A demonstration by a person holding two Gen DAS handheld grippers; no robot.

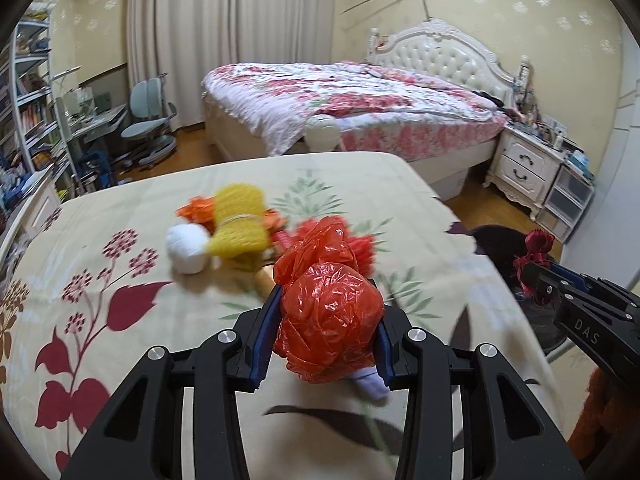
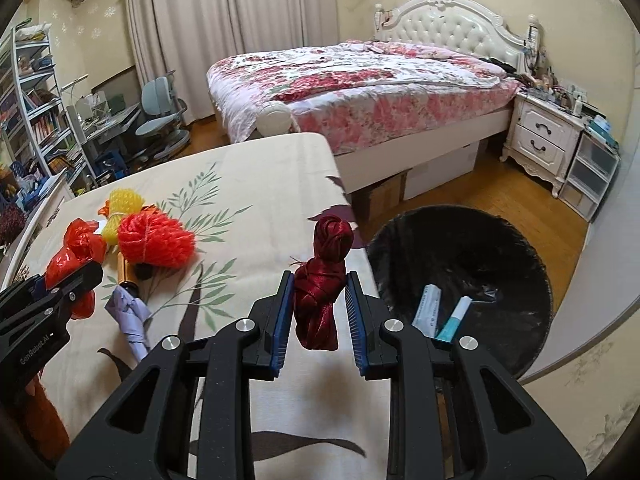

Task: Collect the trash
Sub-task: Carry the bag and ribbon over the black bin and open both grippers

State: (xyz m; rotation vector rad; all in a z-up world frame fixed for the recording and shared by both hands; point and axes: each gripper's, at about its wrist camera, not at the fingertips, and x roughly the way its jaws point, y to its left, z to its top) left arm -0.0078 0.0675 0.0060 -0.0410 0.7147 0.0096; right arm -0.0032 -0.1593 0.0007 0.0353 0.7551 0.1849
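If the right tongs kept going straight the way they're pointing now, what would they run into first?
Probably nothing on the table. The right tongs, shut on a dark red fabric bundle, point past the table's edge beside the black-lined bin. Wooden floor looks likeliest, but depth is unclear.

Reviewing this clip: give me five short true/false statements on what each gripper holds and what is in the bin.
1. The left gripper grips a crumpled red plastic bag. True.
2. The right gripper is empty. False: it holds a dark red fabric bundle.
3. The black bin is empty. False: it holds two packages.
4. A yellow mesh bundle lies on the table. True.
5. The curtains are open. False: drawn.
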